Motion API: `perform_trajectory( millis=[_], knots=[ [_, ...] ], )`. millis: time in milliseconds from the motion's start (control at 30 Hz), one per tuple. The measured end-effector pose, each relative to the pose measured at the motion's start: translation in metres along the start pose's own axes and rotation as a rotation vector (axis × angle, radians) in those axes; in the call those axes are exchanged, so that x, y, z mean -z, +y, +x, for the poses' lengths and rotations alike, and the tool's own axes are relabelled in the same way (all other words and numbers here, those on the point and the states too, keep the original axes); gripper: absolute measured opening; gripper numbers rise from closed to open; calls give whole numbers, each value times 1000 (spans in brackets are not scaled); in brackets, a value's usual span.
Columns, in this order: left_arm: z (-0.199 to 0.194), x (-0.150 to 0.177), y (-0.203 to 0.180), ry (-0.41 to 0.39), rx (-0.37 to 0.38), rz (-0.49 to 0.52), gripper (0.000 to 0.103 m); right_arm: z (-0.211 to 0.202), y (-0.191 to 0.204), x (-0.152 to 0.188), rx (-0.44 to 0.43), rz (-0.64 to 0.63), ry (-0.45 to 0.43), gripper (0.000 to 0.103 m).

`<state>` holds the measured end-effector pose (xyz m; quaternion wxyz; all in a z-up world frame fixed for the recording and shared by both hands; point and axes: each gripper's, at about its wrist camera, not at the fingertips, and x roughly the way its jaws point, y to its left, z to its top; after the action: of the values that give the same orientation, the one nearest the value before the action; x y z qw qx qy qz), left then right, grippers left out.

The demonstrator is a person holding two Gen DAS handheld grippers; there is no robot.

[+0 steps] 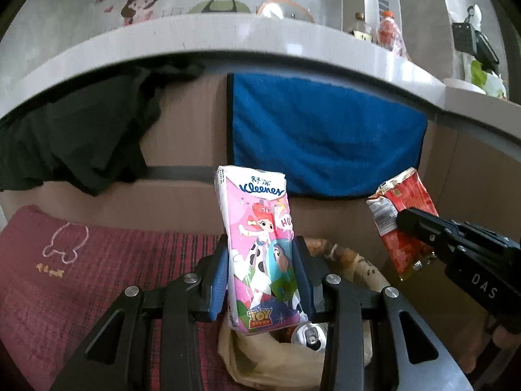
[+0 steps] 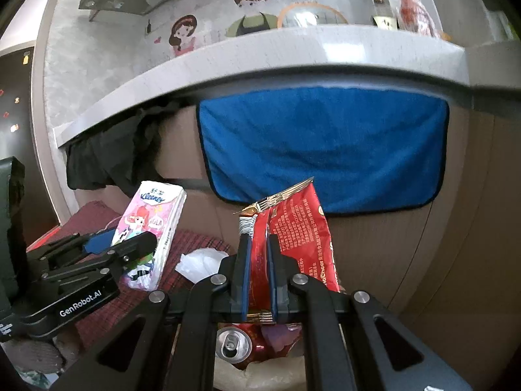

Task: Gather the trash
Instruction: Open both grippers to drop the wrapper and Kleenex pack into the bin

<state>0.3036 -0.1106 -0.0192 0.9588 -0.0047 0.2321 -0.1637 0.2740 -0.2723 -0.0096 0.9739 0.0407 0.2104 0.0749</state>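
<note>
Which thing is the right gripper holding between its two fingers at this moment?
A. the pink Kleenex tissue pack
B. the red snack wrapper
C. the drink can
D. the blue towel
B: in the right wrist view the right gripper has its blue-padded fingers pressed on the red snack wrapper, while the pink Kleenex tissue pack sits in the left gripper.

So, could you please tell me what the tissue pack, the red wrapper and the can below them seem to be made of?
Tissue pack: thin glossy plastic film, judging by its sheen and creased printed surface.
Red wrapper: probably foil-lined plastic; crinkled, with a metallic crimped edge.
Can: metal, likely aluminium; its silvery top with a pull-tab opening reflects light.
</note>
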Motion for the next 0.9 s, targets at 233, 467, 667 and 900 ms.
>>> perform_trajectory(
  millis=[233, 467, 667, 900],
  knots=[
    [20, 12, -5, 38, 14, 0, 38, 16, -11, 13, 0, 27, 34, 8],
    [35, 15, -1, 72, 20, -21, 38, 31, -16, 22, -2, 47, 62, 8],
    [48, 18, 5, 108, 51, -56, 38, 43, -21, 27, 0, 70, 85, 8],
    [58, 21, 6, 140, 101, -79, 38, 43, -25, 26, 17, 73, 83, 8]
  ],
)
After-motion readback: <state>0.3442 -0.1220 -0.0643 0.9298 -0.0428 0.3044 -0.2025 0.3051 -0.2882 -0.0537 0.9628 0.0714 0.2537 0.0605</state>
